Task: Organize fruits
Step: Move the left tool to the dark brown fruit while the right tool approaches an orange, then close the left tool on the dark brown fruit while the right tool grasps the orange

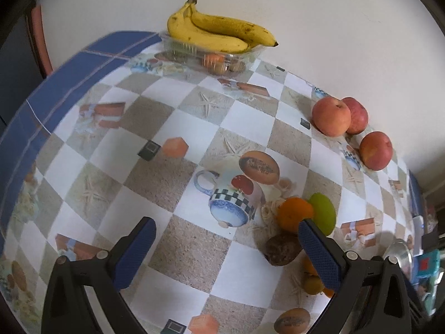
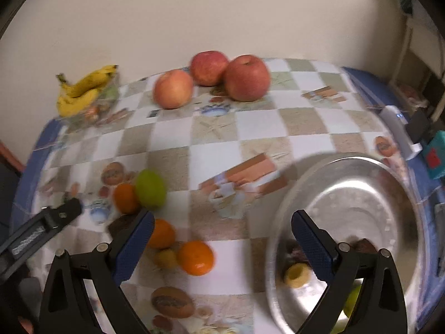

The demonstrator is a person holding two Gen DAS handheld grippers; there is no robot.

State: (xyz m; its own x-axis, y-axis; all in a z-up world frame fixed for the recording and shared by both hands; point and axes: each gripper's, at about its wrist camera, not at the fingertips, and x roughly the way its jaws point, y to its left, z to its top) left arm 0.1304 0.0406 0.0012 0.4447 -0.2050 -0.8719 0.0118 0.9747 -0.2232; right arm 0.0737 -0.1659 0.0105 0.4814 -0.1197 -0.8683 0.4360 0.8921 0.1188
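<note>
Both your grippers, left gripper [image 1: 225,253] and right gripper [image 2: 222,247], hang released, nothing grasped, over table [image 1: 244,122]; metal bowl [image 2: 361,183] under right.

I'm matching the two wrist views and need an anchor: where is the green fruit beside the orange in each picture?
Left wrist view: the green fruit sits lower right of centre, touching an orange, just beyond the left hand-held gripper's right finger.
Right wrist view: the green fruit lies left of centre, against the orange.
Shared landmark: the bananas by the wall.
</note>
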